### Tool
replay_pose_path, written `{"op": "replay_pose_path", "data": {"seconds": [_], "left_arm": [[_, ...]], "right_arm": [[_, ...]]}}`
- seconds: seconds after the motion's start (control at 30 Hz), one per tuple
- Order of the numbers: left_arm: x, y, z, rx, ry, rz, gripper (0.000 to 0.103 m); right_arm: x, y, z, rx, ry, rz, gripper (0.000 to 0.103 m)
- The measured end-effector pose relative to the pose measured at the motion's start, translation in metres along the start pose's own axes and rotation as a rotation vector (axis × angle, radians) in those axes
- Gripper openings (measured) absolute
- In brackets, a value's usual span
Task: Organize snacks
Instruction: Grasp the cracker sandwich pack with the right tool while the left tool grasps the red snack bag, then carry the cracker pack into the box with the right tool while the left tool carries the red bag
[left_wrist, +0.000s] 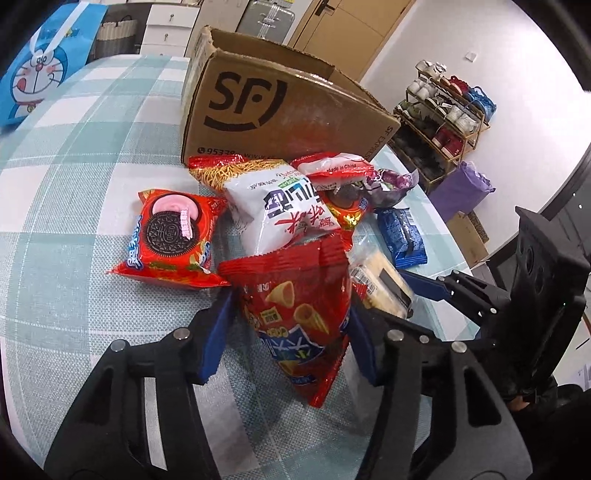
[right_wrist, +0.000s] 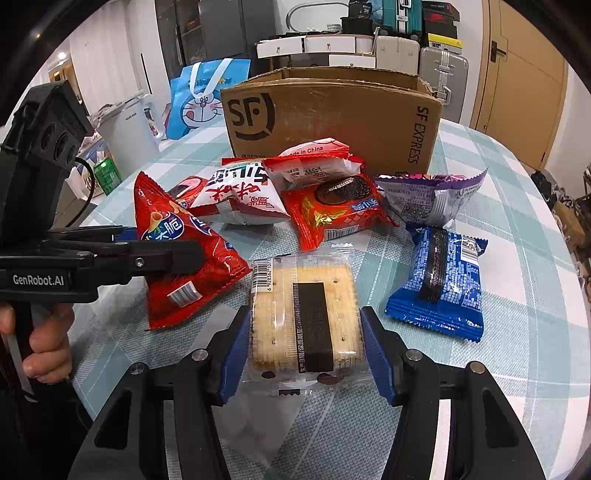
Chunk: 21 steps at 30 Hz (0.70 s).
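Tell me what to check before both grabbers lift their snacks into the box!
1. Left gripper around the red corn-cone bag: ok, a blue pad on each side, bag looks squeezed.
2. Right gripper around the clear-wrapped cracker pack: ok, the pads touch both sides.
3. SF Express cardboard box open on top: ok, flaps are up.
4. Room inside the box: cannot tell, the inside is hidden.
5. Red bag free of the pile: not ok, the white noodle-snack bag overlaps its top edge.
6. Cracker pack free of neighbours: ok, the blue Oreo pack lies apart from it.
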<state>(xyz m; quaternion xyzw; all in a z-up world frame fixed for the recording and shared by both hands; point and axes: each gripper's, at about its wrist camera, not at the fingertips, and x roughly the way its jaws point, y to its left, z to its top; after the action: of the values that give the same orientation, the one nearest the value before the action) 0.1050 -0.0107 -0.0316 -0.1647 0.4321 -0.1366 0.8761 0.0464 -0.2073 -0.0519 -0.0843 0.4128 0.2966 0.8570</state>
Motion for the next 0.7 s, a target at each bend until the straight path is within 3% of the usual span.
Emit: {"op": "replay_pose_path", "data": {"seconds": [0.23,0.7], "left_arm": [[-0.004,-0.009,-0.002,0.058,-0.024,0.021,0.048],[-0.02,-0.006,-0.003,0.059,-0.076,0.006,0.042]], "right_arm": [[-0.008,-0.006,-0.005,0.027,-0.023,0.01,0.058],[-0.026,-0.014,-0.01,0.064,-0.088,0.028,0.058]]}}
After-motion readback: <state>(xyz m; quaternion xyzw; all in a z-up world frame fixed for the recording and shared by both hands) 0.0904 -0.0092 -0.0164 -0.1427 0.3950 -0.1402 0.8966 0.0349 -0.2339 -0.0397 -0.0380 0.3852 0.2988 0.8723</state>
